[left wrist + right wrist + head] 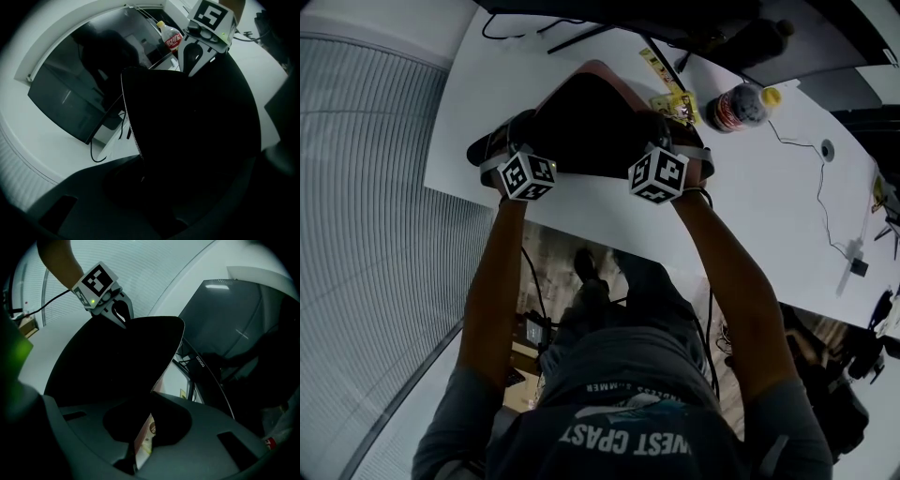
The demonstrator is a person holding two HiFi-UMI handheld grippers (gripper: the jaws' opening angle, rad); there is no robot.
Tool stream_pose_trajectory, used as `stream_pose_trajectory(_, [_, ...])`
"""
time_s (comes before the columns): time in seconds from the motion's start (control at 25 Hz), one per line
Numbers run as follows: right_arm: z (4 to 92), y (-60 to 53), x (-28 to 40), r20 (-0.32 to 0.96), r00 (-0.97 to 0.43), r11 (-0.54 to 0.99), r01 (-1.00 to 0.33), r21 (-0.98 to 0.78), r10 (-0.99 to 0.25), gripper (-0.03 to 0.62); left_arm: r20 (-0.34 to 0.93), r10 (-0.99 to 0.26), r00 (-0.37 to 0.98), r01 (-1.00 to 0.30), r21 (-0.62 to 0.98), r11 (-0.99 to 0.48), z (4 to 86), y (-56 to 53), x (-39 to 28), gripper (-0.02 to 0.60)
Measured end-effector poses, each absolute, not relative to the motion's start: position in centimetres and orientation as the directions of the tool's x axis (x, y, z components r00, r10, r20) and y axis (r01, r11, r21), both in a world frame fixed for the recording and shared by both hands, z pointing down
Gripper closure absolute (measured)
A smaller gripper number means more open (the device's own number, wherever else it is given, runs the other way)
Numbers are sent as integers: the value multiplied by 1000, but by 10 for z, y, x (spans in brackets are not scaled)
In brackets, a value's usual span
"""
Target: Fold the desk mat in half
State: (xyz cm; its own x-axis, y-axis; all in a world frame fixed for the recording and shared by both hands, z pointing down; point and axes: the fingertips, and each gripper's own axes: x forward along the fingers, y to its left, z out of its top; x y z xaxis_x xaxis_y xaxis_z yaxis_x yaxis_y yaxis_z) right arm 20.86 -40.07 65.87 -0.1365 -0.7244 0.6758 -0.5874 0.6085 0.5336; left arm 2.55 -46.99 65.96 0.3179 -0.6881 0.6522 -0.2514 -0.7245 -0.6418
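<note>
The desk mat [586,117] is black with a brownish underside and rests on the white table [750,216]. Its near edge is lifted off the table. My left gripper [514,141] is shut on the mat's near left corner, and my right gripper [667,139] is shut on the near right corner. In the left gripper view the black mat [197,131] fills the middle, its stitched edge running down into my left gripper [150,176]. In the right gripper view the mat [117,362] rises from my right gripper [143,427], and a light underside shows between the jaws.
A bottle [741,105] with a red label and yellow cap stands at the back right, beside yellow packets [673,94]. A dark monitor [234,324] stands along the far edge. Thin cables [811,164] cross the table's right side. The table's near edge runs just under both grippers.
</note>
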Motion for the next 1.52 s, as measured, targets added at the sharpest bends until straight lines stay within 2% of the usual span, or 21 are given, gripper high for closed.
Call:
stream_pose_trajectory(0.4, [675,-410,212,719,-122,638,-577,510,-685,546,655,-695,297,-244,-652,-718,662,-476,27,524])
stream_pose_trajectory(0.64, [680,-411,213,739,-111,645,-585,492,-664,539,619,-726,298,-267,-677,-686,653,-478,26,474])
stream_pose_trajectory(0.8, [680,-415,217,752,-84,630,-610,480,-653,516,602,-735,311,-278,-682,-676,649,-474,27,473])
stream_pose_trajectory(0.84, [680,-416,219,755,-74,626,-614,481,-652,548,603,-733,314,-278,-680,-679,649,-472,27,474])
stream_pose_trajectory(1.24, [672,-408,226,764,-35,616,-616,491,-644,548,595,-723,353,-267,-676,-687,635,-455,28,474])
stream_pose_trajectory(1.52, [652,-400,223,746,-15,589,-626,512,-666,548,543,-741,394,-292,-691,-661,602,-449,22,474])
